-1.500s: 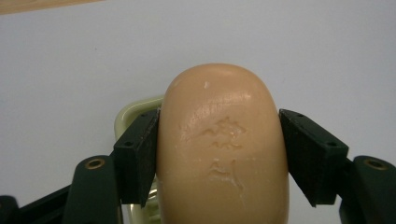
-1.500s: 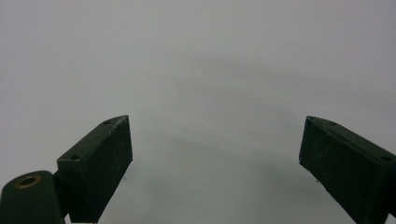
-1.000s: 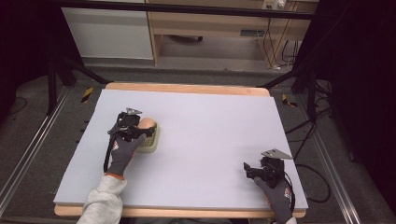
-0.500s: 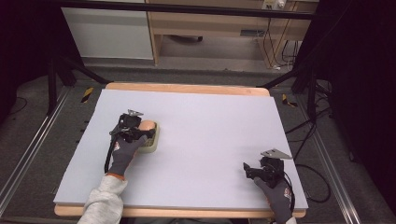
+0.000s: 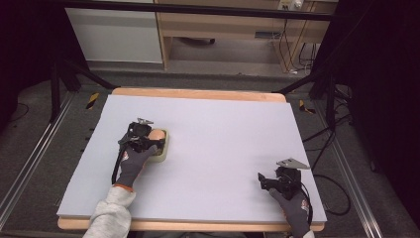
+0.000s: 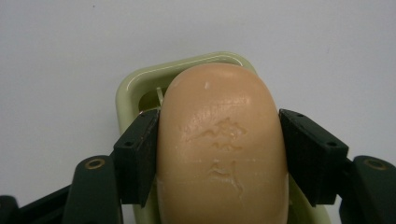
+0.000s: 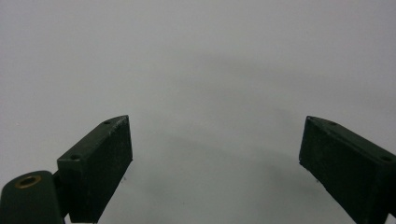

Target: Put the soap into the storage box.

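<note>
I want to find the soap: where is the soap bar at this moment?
The soap bar sits between the left gripper jaws, over the pale green dish, at the table's left side.

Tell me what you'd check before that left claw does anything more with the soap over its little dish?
1. Both jaws of the left gripper press the sides of the soap bar: ok.
2. Grip is centred across the bar: ok, both pads sit level with each other.
3. Soap is over the pale green soap dish: ok.
4. Soap is free of the dish floor: cannot tell, the bar hides it.
5. The right gripper is out of the way: ok, open over the bare table, far from the dish.
</note>
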`<state>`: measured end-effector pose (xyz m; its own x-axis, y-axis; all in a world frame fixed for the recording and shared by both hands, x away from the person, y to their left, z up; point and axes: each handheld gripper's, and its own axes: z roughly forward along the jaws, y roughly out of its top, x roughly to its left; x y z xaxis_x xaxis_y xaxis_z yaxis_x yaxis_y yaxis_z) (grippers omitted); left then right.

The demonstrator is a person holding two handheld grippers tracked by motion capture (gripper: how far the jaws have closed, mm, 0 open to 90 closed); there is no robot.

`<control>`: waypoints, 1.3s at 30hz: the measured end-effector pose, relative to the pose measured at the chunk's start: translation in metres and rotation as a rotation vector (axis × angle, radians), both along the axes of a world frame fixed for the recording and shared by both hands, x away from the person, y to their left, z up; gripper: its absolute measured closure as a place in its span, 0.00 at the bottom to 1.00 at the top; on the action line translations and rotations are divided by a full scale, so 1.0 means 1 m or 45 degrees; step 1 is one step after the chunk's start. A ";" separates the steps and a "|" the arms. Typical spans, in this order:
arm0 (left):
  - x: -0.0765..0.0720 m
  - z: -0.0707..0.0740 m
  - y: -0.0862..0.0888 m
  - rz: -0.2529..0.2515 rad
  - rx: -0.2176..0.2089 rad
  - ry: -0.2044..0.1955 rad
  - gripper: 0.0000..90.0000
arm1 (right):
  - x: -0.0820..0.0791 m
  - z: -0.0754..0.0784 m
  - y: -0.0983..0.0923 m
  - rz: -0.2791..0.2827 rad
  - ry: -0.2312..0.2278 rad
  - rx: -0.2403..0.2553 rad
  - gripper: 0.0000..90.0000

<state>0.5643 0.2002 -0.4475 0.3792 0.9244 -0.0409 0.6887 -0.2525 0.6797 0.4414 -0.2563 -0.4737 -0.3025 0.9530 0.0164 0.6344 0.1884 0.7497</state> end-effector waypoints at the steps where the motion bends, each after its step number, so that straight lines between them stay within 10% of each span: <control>1: 0.000 -0.001 0.000 0.001 0.004 0.002 0.36 | 0.000 0.000 0.000 0.000 0.000 0.001 0.11; 25: 0.000 -0.001 -0.001 0.013 0.016 0.005 0.35 | 0.000 0.000 0.000 -0.004 -0.001 -0.006 0.11; 39: -0.016 0.024 0.002 -0.033 -0.048 -0.083 0.31 | -0.001 0.001 0.000 -0.014 -0.011 -0.009 0.10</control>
